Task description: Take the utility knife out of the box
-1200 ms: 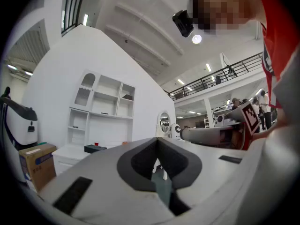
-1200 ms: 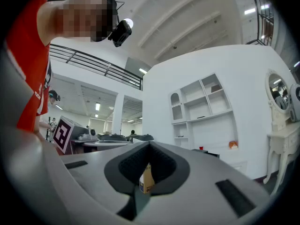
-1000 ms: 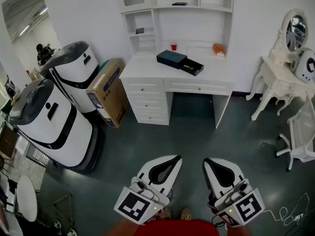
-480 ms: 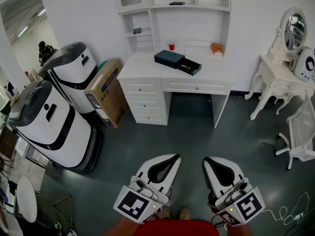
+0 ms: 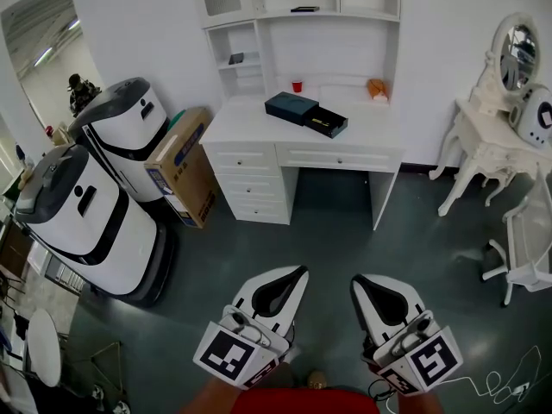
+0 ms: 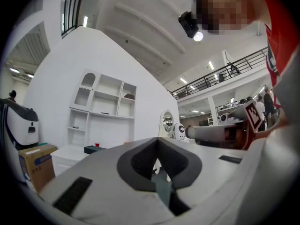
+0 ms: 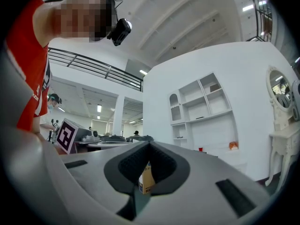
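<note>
Far ahead on the white desk (image 5: 259, 132) lies a dark box (image 5: 291, 107), its black inner tray (image 5: 326, 124) slid out to the right with something yellowish in it; I cannot make out the knife itself. In the left gripper view the box (image 6: 93, 149) is a small dark shape. Both grippers are held low over the grey floor, well short of the desk. My left gripper (image 5: 294, 273) (image 6: 157, 140) is shut and empty. My right gripper (image 5: 361, 282) (image 7: 149, 145) is also shut, with nothing in it.
A red cup (image 5: 297, 85) and an orange object (image 5: 376, 87) stand at the back of the desk. Two big white machines (image 5: 86, 205) and a cardboard box (image 5: 179, 164) fill the left. A white vanity table (image 5: 504, 141), a chair (image 5: 528, 240) and a floor cable (image 5: 504, 378) are right.
Both grippers have edged forward over the floor towards the desk, side by side. Their jaws stay shut.
</note>
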Available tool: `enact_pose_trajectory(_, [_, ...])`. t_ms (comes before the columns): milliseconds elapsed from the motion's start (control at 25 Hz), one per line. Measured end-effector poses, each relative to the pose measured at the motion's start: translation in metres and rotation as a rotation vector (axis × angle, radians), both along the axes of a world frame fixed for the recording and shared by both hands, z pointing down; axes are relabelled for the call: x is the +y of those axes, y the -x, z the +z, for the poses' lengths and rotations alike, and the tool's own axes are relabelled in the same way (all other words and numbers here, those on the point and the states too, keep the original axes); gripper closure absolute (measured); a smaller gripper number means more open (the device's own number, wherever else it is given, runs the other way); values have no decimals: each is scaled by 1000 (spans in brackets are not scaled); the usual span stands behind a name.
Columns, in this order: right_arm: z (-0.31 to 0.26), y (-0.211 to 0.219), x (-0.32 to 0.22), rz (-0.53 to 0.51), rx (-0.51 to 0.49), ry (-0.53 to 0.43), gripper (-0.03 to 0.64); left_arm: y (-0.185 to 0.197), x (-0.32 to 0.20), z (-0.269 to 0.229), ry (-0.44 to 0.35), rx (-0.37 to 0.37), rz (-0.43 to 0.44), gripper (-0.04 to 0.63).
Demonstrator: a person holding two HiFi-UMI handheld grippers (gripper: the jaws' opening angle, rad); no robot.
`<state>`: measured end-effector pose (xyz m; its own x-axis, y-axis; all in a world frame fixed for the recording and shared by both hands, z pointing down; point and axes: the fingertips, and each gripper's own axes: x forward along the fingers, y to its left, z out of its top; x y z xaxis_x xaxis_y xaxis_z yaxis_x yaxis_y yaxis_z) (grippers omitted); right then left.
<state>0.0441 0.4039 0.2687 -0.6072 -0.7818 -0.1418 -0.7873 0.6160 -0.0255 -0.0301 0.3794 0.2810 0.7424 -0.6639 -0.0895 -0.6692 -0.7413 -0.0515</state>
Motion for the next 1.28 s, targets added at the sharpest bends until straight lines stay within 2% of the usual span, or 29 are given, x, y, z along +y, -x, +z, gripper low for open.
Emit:
enact_pose_trajectory(240, [3,-10,-32,-17,9,0,621,-5,-32,3,1,-2,-31,588])
enact_pose_trajectory(480, [10,-11,-88,-21,33,-2,621,-4,-90,5,-15,9,-39,588])
enact_pose_trajectory(680, [6,-4,-162,-17,48,1,621,3,-162,3,-34,3,-36,588])
enact_pose_trajectory(800, [-1,2,-214,-14,55,-2,621,8,-212,2,10,-24,-25,588])
enact_pose_trajectory(1040, [-8,16,-317,11,61,-6,621,20,-312,0,22,-33,2,588])
enact_pose_trajectory(1280, [-2,21,-391,24,96,18,621,28,-390,1,20,-6,5,588])
